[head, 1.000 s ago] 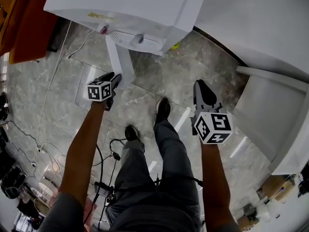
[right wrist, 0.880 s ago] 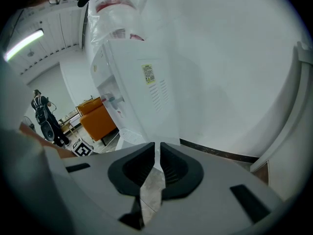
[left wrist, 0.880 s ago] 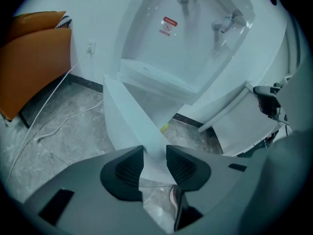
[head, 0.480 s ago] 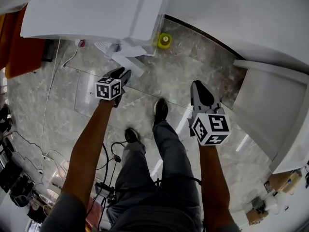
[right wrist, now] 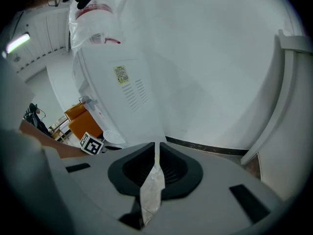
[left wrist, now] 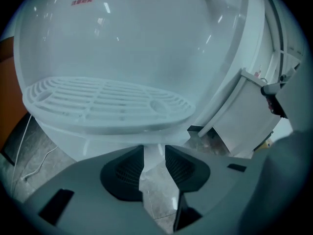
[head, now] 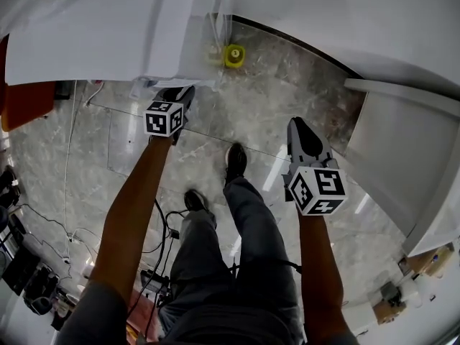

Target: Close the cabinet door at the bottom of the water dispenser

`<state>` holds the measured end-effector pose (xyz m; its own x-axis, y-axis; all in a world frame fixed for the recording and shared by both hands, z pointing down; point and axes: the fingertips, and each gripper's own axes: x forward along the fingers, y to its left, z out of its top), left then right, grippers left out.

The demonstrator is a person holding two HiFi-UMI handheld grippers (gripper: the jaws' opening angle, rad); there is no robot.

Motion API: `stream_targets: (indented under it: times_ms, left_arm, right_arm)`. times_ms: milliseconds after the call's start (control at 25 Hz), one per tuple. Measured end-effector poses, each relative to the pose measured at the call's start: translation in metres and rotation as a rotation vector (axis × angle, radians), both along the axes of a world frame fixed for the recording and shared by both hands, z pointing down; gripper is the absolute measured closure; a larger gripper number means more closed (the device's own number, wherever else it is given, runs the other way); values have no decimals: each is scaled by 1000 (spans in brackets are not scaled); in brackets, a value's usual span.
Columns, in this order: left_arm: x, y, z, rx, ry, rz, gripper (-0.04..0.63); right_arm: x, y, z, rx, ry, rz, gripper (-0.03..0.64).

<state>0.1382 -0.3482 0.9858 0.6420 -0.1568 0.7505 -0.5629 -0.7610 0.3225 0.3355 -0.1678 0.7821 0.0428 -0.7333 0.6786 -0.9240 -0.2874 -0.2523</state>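
Note:
The white water dispenser (head: 129,34) fills the top of the head view; its round front and grilled drip tray (left wrist: 107,99) loom in the left gripper view. To the right of the tray, low on the body, a white cabinet door (left wrist: 242,119) stands ajar at an angle. My left gripper (head: 178,95) is close under the dispenser's front edge; its jaws are closing, a narrow gap still shows bare floor and nothing sits between them (left wrist: 154,155). My right gripper (head: 302,136) hangs over the floor to the right, jaws together and empty (right wrist: 157,153).
A small yellow object (head: 232,54) lies on the marble floor beside the dispenser's base. A white panel (head: 402,157) leans at the right wall. The person's shoes (head: 235,160) and cables (head: 169,225) are on the floor below the grippers. An orange seat (head: 29,95) is at far left.
The left gripper has moved up the picture, right to the dispenser's foot. The door that stuck out over the floor now lies under the dispenser's overhang. The right gripper shifted slightly.

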Motion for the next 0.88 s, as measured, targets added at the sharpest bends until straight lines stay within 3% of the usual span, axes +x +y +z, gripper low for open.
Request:
stream_targets:
  times_ms: [280,560,720,880]
  left_arm:
    - [10,-9,-3,23,15,-40,449]
    - [6,26,-14,-70,15,-14,449]
    - [3,44,-55,-88,49,8,485]
    - [-1,57,-121,-52,97,40,489]
  right_arm:
    - [-4,-6,0,12,-8,5,584]
    - [-6,-11,-14,19,-12,-5,584]
    - [-8,-20,-46,50,-5,-13,584]
    - [-17,-29,-93,91,-6,-22,584]
